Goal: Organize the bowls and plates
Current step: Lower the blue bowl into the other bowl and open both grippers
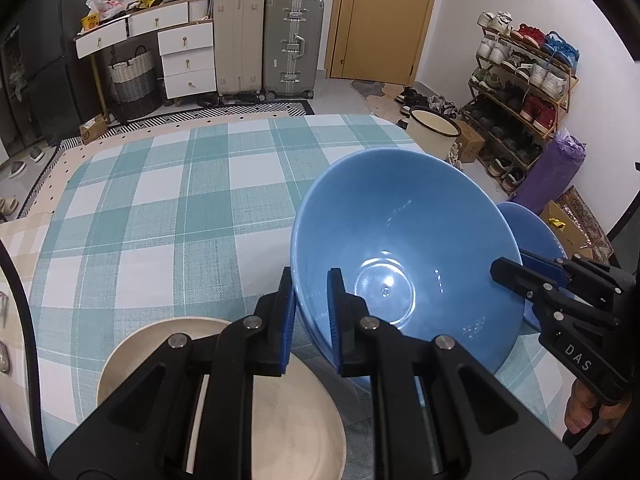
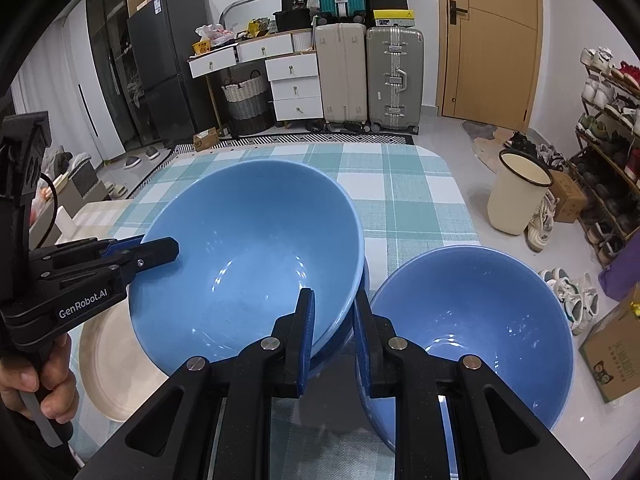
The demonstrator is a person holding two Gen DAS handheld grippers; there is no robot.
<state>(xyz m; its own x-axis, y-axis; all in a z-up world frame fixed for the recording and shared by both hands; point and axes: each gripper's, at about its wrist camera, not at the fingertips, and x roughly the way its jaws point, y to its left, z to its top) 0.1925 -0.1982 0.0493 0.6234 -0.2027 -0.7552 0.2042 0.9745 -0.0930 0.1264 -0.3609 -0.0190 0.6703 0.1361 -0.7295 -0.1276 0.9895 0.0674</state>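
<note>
Large bowl (image 2: pixel 248 256) held tilted over counter (image 1: pixel 160 200), both rims clamped: left hand-held gripper (image 1: pixel 311 312) on left, right hand-held gripper (image 2: pixel 332 332) on right; small bowl (image 2: pixel 472 332) just right, plate (image 1: pixel 280 420) lower left.

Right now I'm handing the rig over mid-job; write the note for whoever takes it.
Left gripper: shut on the left rim of the big bowl.
Right gripper: shut on the same bowl's right rim; one finger inside, one outside.
The big bowl looks lifted and tilted between both grippers, over the checked table.
Small bowl: just right of the big one, untouched.
Beige plate: on the table, near left, under the left gripper.
Done: big bowl gripped on both sides. Left: set it down, probably nest or stack the bowls, and place the plate.
</note>
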